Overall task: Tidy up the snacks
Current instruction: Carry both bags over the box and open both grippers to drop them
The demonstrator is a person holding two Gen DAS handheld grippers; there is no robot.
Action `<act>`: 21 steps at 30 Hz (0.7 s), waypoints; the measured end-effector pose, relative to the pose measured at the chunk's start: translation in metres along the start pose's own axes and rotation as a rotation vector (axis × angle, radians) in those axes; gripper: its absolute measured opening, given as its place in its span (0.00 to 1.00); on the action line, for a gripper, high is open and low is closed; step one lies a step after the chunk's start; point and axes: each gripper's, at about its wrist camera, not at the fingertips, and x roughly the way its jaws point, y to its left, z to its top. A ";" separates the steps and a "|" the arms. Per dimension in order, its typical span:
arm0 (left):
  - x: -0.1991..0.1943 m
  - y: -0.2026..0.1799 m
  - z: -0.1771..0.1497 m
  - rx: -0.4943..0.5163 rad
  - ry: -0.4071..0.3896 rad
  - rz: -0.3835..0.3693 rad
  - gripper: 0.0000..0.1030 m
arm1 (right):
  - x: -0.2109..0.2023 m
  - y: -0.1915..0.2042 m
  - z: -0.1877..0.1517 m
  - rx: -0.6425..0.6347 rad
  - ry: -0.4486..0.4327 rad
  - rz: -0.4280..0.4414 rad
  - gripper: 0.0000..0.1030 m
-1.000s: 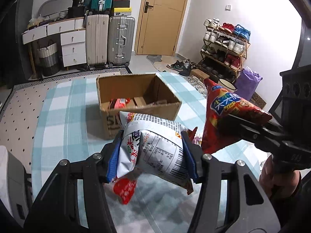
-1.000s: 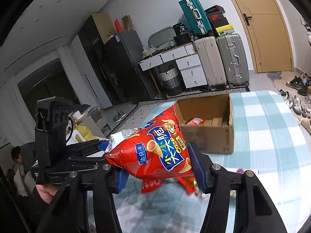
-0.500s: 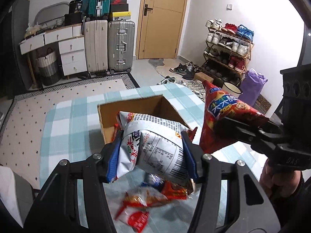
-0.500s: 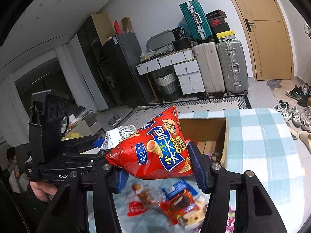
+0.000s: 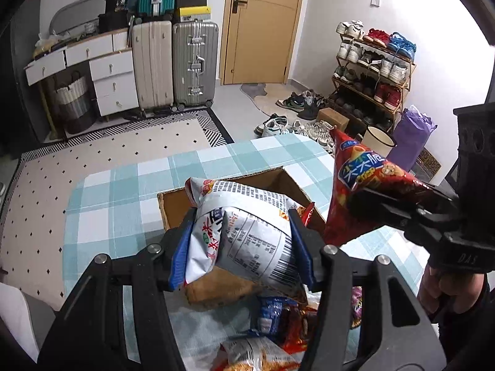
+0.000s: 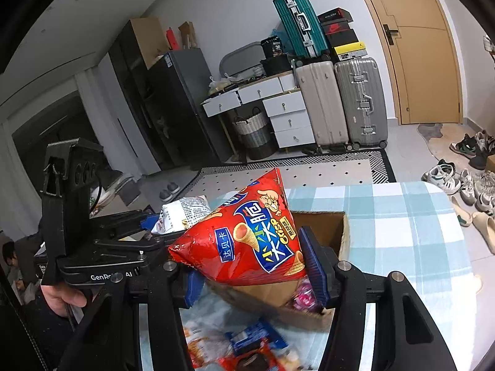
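My left gripper point(image 5: 241, 247) is shut on a white snack bag point(image 5: 247, 232) with a barcode, held above the near side of the open cardboard box point(image 5: 173, 204). My right gripper point(image 6: 253, 266) is shut on a red cone-crisp bag point(image 6: 250, 241), held above the box point(image 6: 343, 232). The red bag point(image 5: 359, 191) and right gripper also show at the right in the left wrist view. The white bag point(image 6: 182, 210) and left gripper show at the left in the right wrist view. Loose snack packets point(image 5: 278, 318) lie on the checked tablecloth in front of the box.
The table has a blue-and-white checked cloth point(image 5: 123, 191). Suitcases point(image 5: 173, 61) and white drawers point(image 5: 114, 77) stand at the back wall. A shoe rack point(image 5: 374, 71) and loose shoes point(image 5: 294, 114) are at the right, by a wooden door point(image 5: 263, 24).
Both grippers have risen and moved forward with their bags, now over the box. The box looks lower and nearer, and more loose packets show below.
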 end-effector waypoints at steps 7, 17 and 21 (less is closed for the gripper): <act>0.058 0.019 0.004 0.001 0.036 0.028 0.52 | 0.036 -0.018 0.002 0.016 0.048 -0.028 0.54; 0.109 0.043 -0.011 -0.042 0.083 -0.006 0.55 | 0.079 -0.038 -0.015 0.030 0.109 -0.048 0.55; 0.112 0.046 -0.012 -0.044 0.070 0.009 0.72 | 0.087 -0.041 -0.016 0.034 0.109 -0.052 0.62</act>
